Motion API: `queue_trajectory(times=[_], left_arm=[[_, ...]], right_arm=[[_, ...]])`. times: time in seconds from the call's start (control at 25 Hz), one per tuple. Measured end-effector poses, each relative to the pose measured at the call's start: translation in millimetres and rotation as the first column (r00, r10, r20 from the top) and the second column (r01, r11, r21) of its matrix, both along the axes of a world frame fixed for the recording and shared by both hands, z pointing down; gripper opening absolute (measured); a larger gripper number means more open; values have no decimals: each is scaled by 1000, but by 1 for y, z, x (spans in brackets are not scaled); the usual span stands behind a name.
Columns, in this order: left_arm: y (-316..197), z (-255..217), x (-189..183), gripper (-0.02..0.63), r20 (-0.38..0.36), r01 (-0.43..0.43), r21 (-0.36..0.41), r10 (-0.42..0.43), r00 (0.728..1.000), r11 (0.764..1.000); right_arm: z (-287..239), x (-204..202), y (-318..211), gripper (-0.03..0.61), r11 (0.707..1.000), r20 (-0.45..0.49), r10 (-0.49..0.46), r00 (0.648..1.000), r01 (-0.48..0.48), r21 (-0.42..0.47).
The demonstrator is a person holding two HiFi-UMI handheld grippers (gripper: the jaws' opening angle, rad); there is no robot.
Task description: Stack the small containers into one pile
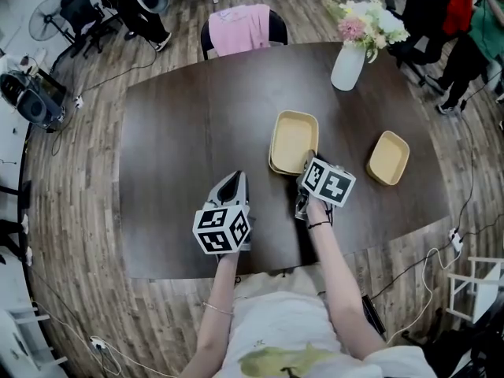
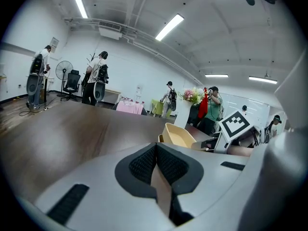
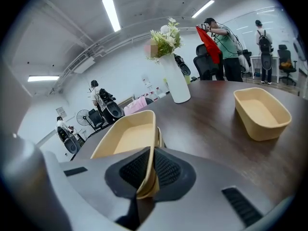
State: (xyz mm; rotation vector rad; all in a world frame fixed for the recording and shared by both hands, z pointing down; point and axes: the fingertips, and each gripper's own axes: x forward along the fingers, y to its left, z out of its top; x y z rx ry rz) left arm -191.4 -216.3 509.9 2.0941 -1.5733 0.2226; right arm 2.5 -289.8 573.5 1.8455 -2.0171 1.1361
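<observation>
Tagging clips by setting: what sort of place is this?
Likely an open office or lab: a dark table with a flower vase, an office chair and fan by the wall, people standing around with gear.

- Head view: the marker cube (image 1: pixel 327 181) covers the jaws of the right gripper (image 1: pixel 309 164) and the near rim of the stacked containers (image 1: pixel 294 141).
- Number of containers in that stack: cannot be told.

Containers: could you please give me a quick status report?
Right gripper shut on near container rim. Left gripper shut, empty. Second container apart, unstacked. Nothing between them.
</observation>
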Motion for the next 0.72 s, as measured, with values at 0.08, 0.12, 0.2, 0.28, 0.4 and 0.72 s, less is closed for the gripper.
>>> queue_trajectory(times=[0.08, 0.12, 0.2, 0.28, 0.4, 0.72], left_arm=[[-1, 1, 1, 25, 0, -4, -3, 4, 1000, 1000], [-1, 2, 1, 25, 0, -6, -5, 6, 1000, 1000], [-1, 4, 1, 25, -1, -8, -9, 8, 1000, 1000], [-2, 5, 1, 25, -2, -9, -12, 9, 1000, 1000], [-5, 7, 1, 25, -4, -12, -16, 12, 1000, 1000], [-6, 10, 5, 25, -7, -22, -21, 22, 1000, 1000]], right_arm=[[2, -2, 1, 34, 1000, -16, -1, 1000, 1, -6], [3, -3, 2, 34, 1000, -23, 1, 1000, -2, -10], [6, -4, 4, 34, 1000, -37, 6, 999, -6, -16], [8, -6, 4, 34, 1000, -56, 4, 998, -5, -19], [9, -6, 2, 35, 1000, -85, 3, 996, -5, -21], [6, -9, 1, 37, 1000, -89, -24, 996, 24, -1]])
